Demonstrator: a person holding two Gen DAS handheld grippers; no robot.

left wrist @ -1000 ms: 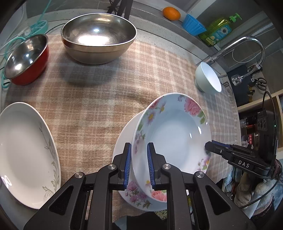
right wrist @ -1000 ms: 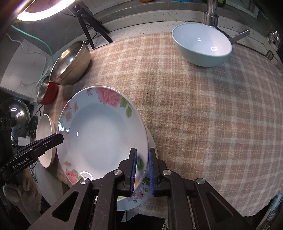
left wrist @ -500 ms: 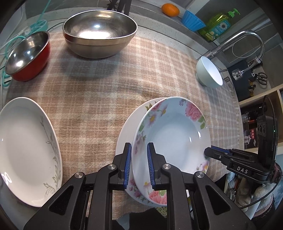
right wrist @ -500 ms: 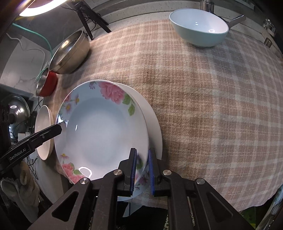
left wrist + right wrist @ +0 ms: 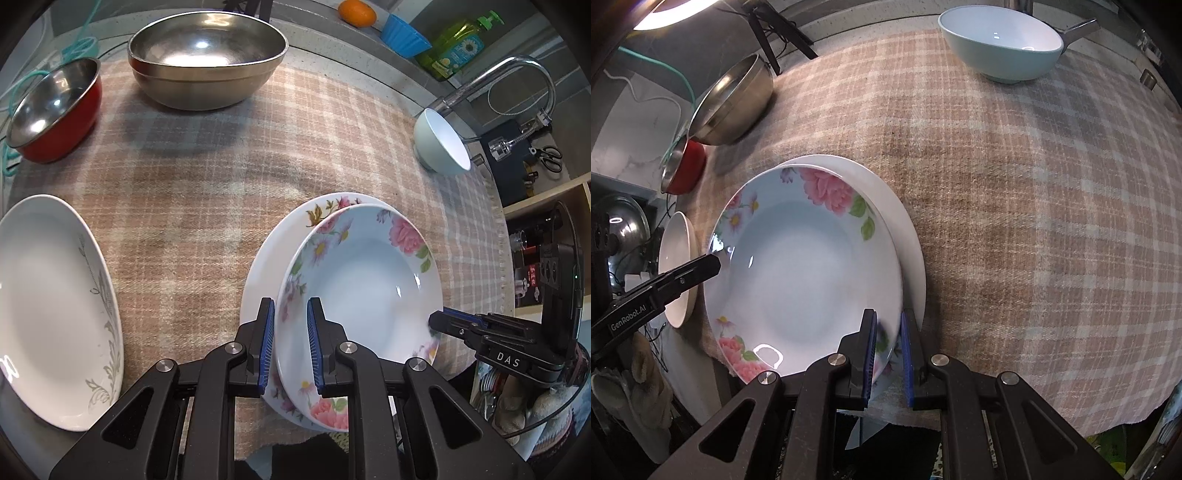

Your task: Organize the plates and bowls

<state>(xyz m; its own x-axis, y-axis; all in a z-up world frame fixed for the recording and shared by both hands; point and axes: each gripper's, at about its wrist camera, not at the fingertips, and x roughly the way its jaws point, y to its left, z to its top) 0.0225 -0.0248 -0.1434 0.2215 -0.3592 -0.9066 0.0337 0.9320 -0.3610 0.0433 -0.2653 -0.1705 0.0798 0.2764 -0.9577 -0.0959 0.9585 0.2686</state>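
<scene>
A deep flowered plate (image 5: 365,291) lies on a larger white flowered plate (image 5: 273,251) near the front edge of the checked cloth. My left gripper (image 5: 291,314) has its jaws a little apart around the deep plate's left rim. My right gripper (image 5: 888,325) has its jaws a little apart around the same plate's (image 5: 809,277) right rim, above the larger plate (image 5: 905,221). A white plate with grey leaves (image 5: 51,306) lies at the left.
A large steel bowl (image 5: 207,55) and a red steel bowl (image 5: 55,107) stand at the back left. A pale blue bowl (image 5: 1001,40) stands at the back right by the tap (image 5: 509,77). The cloth's front edge (image 5: 997,413) hangs over the counter.
The deep plate has come down from a tilt onto the larger plate. Both grippers' jaws have opened a little around its rim.
</scene>
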